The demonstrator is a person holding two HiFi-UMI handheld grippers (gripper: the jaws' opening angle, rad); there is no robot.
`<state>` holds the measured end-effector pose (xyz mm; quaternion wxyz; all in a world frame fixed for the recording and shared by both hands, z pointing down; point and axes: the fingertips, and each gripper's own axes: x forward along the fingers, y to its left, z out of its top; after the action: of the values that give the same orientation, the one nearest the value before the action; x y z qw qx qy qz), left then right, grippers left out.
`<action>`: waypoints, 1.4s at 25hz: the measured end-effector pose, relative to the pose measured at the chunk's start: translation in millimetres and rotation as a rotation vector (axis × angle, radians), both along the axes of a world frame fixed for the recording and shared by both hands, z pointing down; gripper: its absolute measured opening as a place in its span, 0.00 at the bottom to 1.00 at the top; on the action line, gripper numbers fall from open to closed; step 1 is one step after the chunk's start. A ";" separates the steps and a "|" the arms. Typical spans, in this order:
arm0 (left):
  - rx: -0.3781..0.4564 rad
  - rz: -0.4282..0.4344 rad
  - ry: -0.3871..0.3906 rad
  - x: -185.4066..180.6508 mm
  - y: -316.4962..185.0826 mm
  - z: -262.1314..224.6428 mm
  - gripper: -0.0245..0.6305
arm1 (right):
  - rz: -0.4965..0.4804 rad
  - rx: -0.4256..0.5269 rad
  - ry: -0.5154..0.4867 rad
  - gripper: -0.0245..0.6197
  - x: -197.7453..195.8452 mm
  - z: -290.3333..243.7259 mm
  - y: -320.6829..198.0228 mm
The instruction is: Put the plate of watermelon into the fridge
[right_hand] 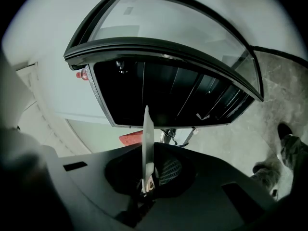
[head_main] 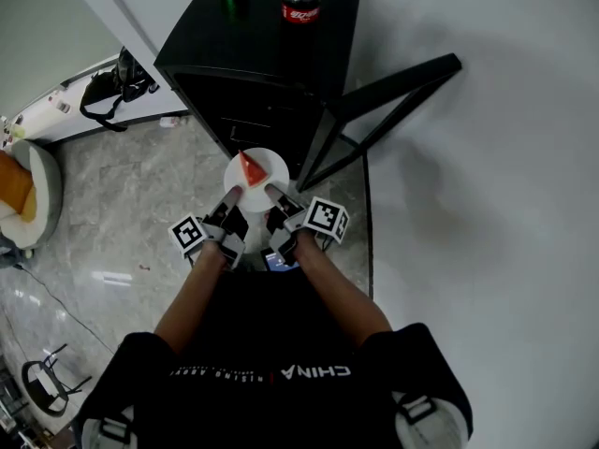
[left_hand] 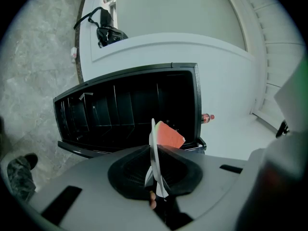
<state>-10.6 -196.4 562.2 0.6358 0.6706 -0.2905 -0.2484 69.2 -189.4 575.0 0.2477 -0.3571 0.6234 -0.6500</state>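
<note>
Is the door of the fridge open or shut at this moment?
Open. The fridge door stands swung out sideways, and the left gripper view looks straight into its dark interior.

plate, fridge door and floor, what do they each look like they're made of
Plate: white, smooth and thin-rimmed. It could be glazed ceramic or hard plastic; the look leaves it open.
Fridge door: a clear glass pane, see-through in the right gripper view, in a black frame that is probably plastic or painted metal.
Floor: grey veined stone or stone-look tile, polished, since it mirrors a light streak.
</note>
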 end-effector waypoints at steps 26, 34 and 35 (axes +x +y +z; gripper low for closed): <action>0.089 0.346 0.003 -35.5 -91.6 -17.5 0.10 | 0.331 0.039 0.007 0.09 -46.4 -12.0 -67.1; 0.049 0.339 0.049 -20.4 -93.9 -23.7 0.10 | 0.337 0.040 0.002 0.09 -30.3 -23.8 -67.7; 0.041 0.335 0.047 -18.9 -93.9 -22.1 0.10 | 0.334 0.040 0.015 0.09 -28.4 -24.3 -67.4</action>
<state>-29.5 -290.4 540.1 0.6611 0.7164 -0.1546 -0.1606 40.7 -256.8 550.7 0.3547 -0.4554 0.5700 -0.5847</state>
